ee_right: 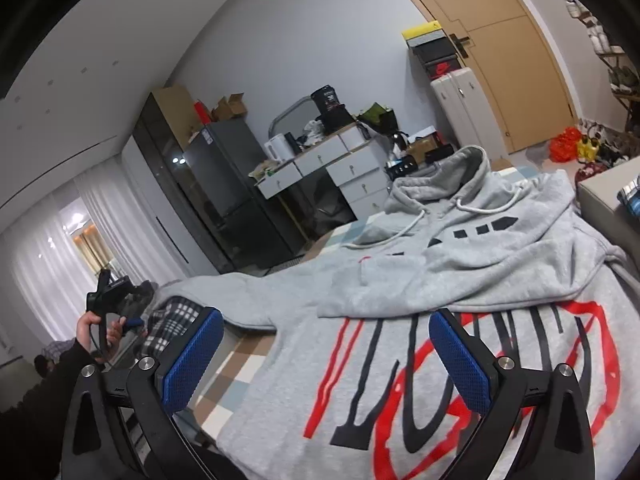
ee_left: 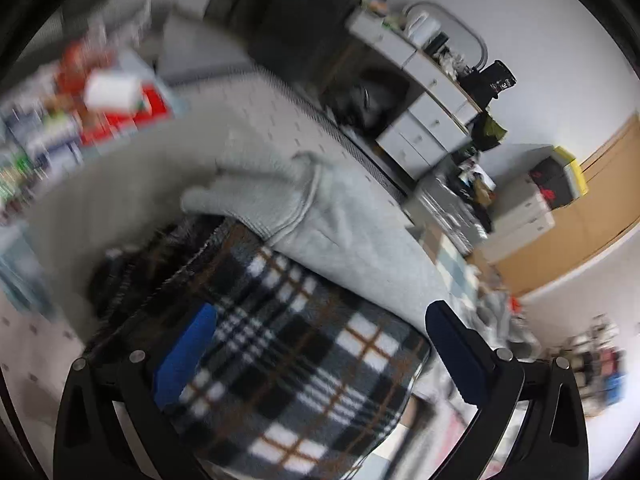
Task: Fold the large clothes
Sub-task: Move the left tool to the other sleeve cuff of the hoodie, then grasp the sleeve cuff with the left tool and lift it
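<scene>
A grey hoodie (ee_right: 460, 360) with red and black print lies flat on the bed, hood (ee_right: 452, 184) at the far end, one sleeve (ee_right: 460, 276) folded across the chest. My right gripper (ee_right: 326, 360) hovers over its hem, open, nothing between the pads. The other sleeve (ee_right: 240, 296) runs left onto a plaid cloth (ee_right: 172, 320). A hand holds my left gripper (ee_right: 114, 304) beside that cloth. The left wrist view is blurred: the left gripper (ee_left: 320, 360) stands open, the plaid cloth (ee_left: 300, 340) bulks between its fingers, and the sleeve cuff (ee_left: 248, 200) lies beyond.
A checked bedcover (ee_right: 240, 364) shows at the hoodie's left edge. Past the bed stand a white desk with drawers (ee_right: 340, 160), a dark fridge (ee_right: 224, 172), a white suitcase (ee_right: 460, 104) under stacked boxes, and a wooden door (ee_right: 512, 60). Blurred shelves of goods (ee_left: 80, 112) are at the left.
</scene>
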`<control>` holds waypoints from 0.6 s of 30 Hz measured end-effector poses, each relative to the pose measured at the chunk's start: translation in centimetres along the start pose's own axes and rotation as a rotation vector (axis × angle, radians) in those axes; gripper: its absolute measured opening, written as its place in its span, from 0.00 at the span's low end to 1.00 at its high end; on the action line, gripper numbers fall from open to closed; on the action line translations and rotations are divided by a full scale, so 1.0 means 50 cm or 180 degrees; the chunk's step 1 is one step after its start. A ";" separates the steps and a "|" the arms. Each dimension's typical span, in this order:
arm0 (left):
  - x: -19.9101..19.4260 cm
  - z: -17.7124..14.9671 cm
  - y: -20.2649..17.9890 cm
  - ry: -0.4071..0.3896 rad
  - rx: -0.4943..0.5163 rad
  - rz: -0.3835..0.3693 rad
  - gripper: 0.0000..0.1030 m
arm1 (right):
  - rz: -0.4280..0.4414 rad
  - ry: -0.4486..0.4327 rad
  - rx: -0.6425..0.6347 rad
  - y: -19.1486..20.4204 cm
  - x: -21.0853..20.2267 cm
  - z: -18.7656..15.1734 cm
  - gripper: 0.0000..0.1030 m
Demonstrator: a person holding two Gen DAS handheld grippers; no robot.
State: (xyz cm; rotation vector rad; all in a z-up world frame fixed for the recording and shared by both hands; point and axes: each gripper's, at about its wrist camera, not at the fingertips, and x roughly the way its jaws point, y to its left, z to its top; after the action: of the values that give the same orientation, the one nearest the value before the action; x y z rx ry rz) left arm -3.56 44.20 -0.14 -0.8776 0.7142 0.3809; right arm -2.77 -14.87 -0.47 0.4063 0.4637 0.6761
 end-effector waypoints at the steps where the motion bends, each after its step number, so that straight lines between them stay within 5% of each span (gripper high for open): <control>1: 0.022 0.010 0.024 0.0090 -0.0198 -0.0177 0.99 | -0.0028 -0.0001 -0.0025 -0.001 0.001 -0.001 1.00; 10: 0.083 0.034 0.084 0.0168 -0.0931 -0.0761 0.99 | -0.0083 0.0143 0.0088 -0.011 0.029 -0.005 1.00; 18: 0.072 0.026 0.058 0.0567 -0.0770 -0.1325 0.99 | -0.0100 0.0309 0.0012 -0.005 0.056 -0.016 1.00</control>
State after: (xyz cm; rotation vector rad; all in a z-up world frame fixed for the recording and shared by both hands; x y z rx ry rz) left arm -2.13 47.01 -3.76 -1.2717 0.6353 0.0153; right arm -1.15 -13.00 -2.01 0.3703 0.5623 0.6666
